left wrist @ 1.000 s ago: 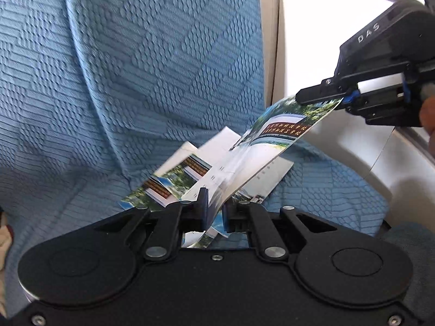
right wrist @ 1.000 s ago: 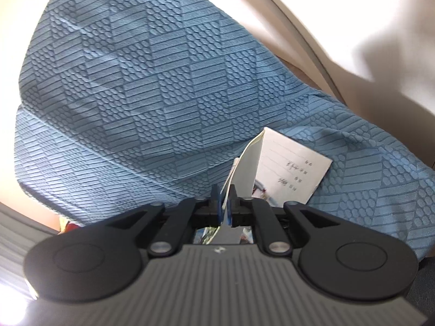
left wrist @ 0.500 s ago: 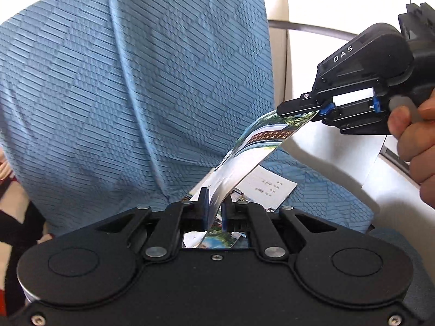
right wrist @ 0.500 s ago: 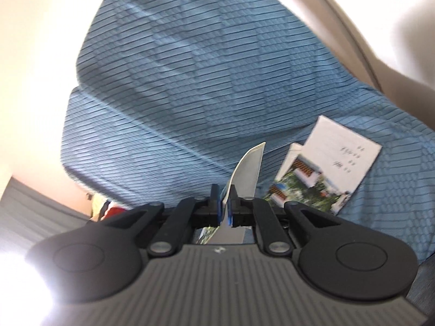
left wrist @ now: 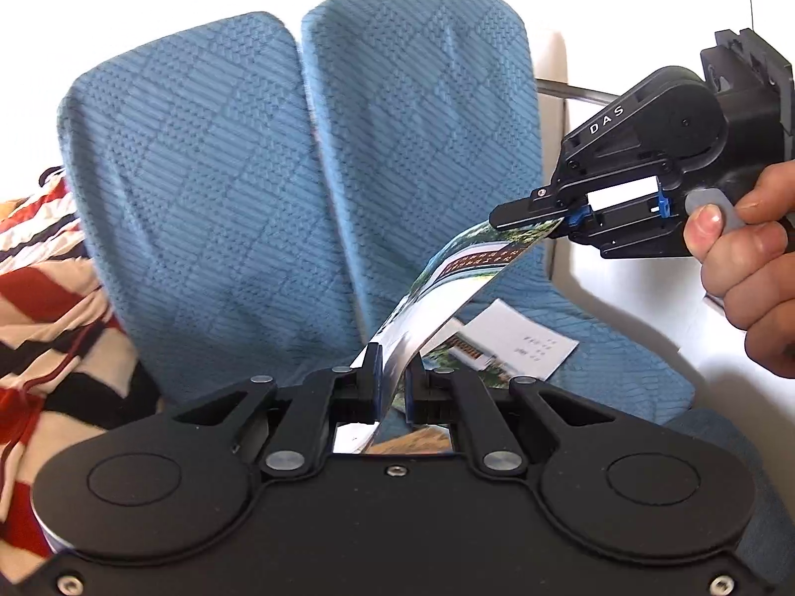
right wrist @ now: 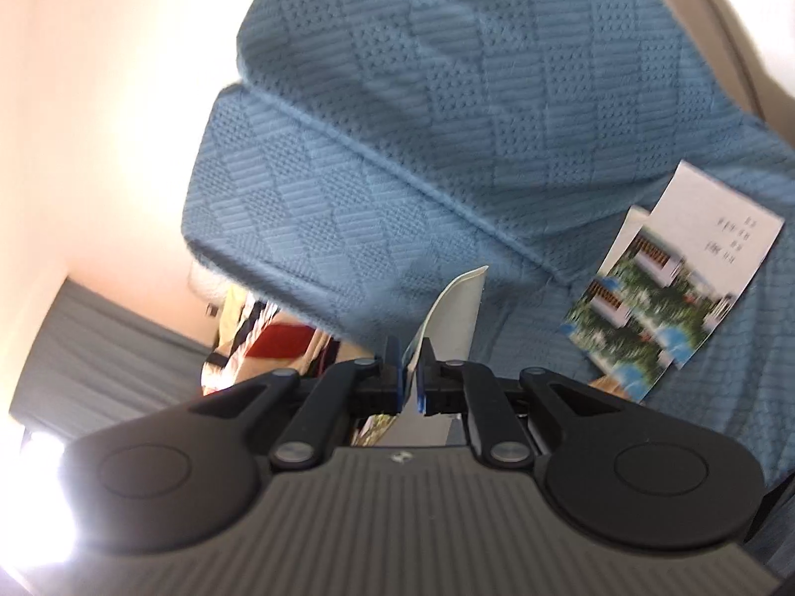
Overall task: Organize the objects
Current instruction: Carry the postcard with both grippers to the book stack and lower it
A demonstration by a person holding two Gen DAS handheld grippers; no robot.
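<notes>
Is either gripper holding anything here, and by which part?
Both grip one printed leaflet stretched between them: the left gripper is shut on its near end, the right gripper on its far end.

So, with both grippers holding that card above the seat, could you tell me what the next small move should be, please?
Probably carry the card, pinched by the left gripper and right gripper, down onto the cards lying on the blue seat, stacking them.
</notes>
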